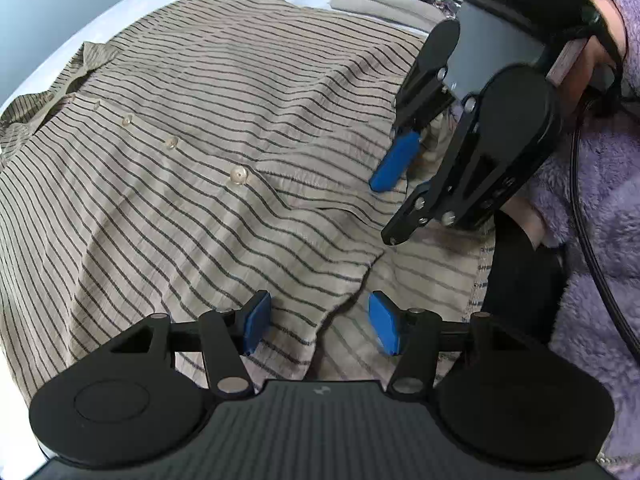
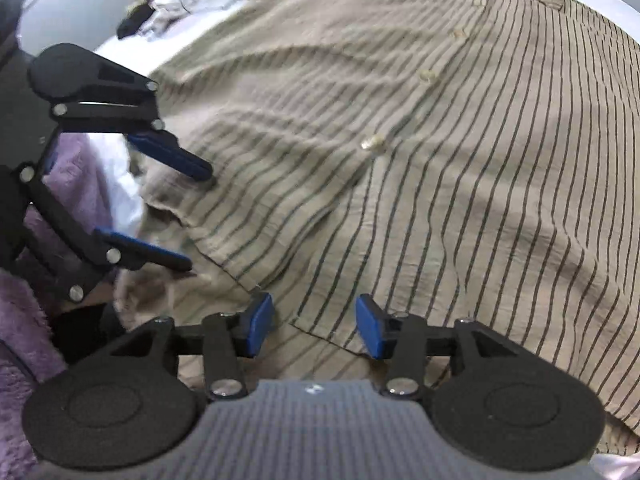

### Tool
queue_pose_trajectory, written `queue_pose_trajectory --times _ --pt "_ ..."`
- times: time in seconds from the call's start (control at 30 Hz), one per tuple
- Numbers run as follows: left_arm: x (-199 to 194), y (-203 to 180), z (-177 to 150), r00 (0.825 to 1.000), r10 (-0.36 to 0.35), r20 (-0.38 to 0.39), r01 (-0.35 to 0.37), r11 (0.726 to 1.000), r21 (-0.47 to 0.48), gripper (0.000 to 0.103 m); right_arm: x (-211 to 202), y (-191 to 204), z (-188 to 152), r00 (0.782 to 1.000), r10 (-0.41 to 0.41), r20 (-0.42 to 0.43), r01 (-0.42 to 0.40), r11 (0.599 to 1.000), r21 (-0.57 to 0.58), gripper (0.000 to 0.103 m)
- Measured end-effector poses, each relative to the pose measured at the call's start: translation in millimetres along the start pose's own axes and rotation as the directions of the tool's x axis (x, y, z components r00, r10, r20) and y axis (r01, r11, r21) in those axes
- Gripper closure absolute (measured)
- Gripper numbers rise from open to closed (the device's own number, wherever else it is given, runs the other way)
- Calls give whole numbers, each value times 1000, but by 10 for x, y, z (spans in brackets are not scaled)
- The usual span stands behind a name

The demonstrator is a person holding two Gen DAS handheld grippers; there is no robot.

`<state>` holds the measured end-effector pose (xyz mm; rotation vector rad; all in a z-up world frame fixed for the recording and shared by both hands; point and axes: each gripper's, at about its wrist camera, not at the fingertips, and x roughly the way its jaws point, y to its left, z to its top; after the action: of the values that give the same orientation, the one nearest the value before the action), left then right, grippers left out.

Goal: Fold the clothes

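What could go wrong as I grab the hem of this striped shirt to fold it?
1. The front panels of the striped shirt overlap at the hem, so the open left hand-held gripper may pinch only the top layer.
2. The right hand-held gripper, also open, hovers close by; the two could bump.
3. The fabric is already rippled, so folding now may trap creases.

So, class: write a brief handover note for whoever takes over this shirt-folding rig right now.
Left claw: open, empty, over the shirt's bottom hem.
Right claw: open, empty, at the same hem, close beside the left.
Striped shirt: spread flat, buttons up, collar at the far end. Folded clothes are stacked beyond it.
Done: shirt laid out.
Left: no fold is visible yet; probably grip the hem and begin folding.
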<state>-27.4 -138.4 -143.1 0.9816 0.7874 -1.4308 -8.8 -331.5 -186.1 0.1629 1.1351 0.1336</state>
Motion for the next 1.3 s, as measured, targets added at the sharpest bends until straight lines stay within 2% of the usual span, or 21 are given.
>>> queue_pose_trajectory --times 0.03,0.07,0.1,0.13,0.2,0.23,0.33,0.43,0.47,0.53,0.57,0.63,0.73,0.8,0.87,0.97,1.07,1.23,1.3 --pt "24 8 9 1000 -9 -1 9 1000 -21 57 42 5 4 1000 -19 -10 19 1000 -3 63" --pt "43 34 25 1000 -17 -1 17 999 -44 69 74 12 10 999 -34 -17 34 999 -8 76" --pt "59 65 36 1000 -24 -4 24 998 -66 76 83 15 15 999 -39 -16 39 999 -10 90" --pt "75 91 47 1000 -28 -5 27 996 -84 86 78 6 13 999 -38 -13 38 999 -6 93" --pt "44 133 32 1000 -31 4 31 993 -117 95 39 -31 -1 1000 -27 7 26 999 18 103" --pt "28 154 25 999 -32 9 33 990 -134 99 9 -60 -13 1000 -16 24 15 999 36 103" --pt "-78 231 -3 999 -28 44 36 982 -185 101 -95 -125 -39 997 9 81 -15 997 82 103" --pt "-167 342 -46 994 -61 87 83 958 -275 101 -176 -120 -45 992 29 121 -40 995 92 103" --pt "-184 389 -61 993 -68 98 95 946 -310 101 -181 -85 -41 992 26 123 -36 996 78 98" --pt "-195 480 -88 990 -69 119 109 922 -370 101 -152 6 -35 994 2 111 -6 999 37 80" --pt "-213 500 -96 990 -69 125 112 916 -384 101 -123 35 -35 995 -9 95 7 1000 21 63" --pt "-251 503 -100 989 -64 134 112 913 -392 101 -64 93 -35 997 -31 64 32 999 -11 63" --pt "-281 518 -86 988 -62 142 114 911 -396 101 24 181 -35 998 -66 19 67 996 -61 70" --pt "-321 512 -76 987 -61 151 117 910 -397 101 53 189 -48 995 -100 6 100 992 -73 88" --pt "-362 492 -81 986 -60 156 118 911 -395 101 46 174 -48 993 -120 11 120 991 -63 102" --pt "-373 472 -74 986 -54 156 111 917 -383 101 -67 123 -85 995 -82 60 84 996 -21 103" --pt "-382 457 -86 987 -56 150 109 922 -371 101 -240 76 -108 994 -13 112 9 999 34 103" --pt "-340 372 -95 992 -55 118 91 939 -331 101 -321 151 -137 991 87 101 -93 994 55 103" --pt "-332 365 -104 992 -52 115 88 939 -333 101 -306 215 -161 994 52 96 -56 998 36 103"
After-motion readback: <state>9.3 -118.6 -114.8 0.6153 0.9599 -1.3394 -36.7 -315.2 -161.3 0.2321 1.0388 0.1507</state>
